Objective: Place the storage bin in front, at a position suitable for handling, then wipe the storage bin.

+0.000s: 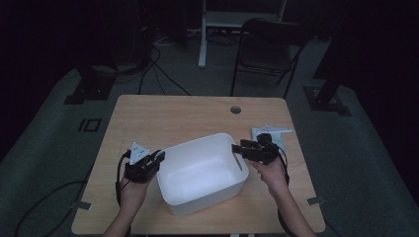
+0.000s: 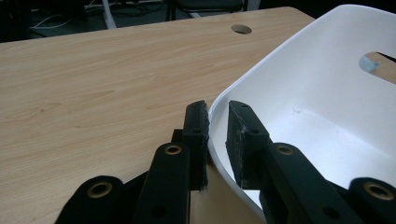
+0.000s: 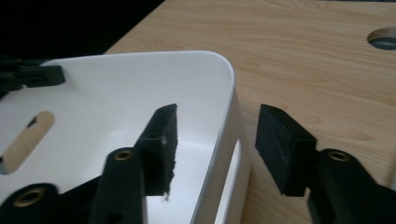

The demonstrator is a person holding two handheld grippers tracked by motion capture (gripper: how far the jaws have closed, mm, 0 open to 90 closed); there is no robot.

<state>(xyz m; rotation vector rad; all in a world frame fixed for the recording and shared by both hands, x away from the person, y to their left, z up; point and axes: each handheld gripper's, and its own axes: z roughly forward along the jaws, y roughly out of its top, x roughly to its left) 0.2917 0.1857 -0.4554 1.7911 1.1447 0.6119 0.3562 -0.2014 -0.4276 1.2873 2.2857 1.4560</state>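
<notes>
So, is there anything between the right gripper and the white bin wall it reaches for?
Nothing visible. The right gripper straddles the white bin wall, one open jaw on each side, pads apart from it, with no other object between.

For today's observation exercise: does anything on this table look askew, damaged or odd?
The white tub sits skewed to the table's edges. The left claw pinches its rim; the right claw straddles the opposite wall, pads apart. One right pad looks frayed along its edge. Nothing is spilled.
</notes>
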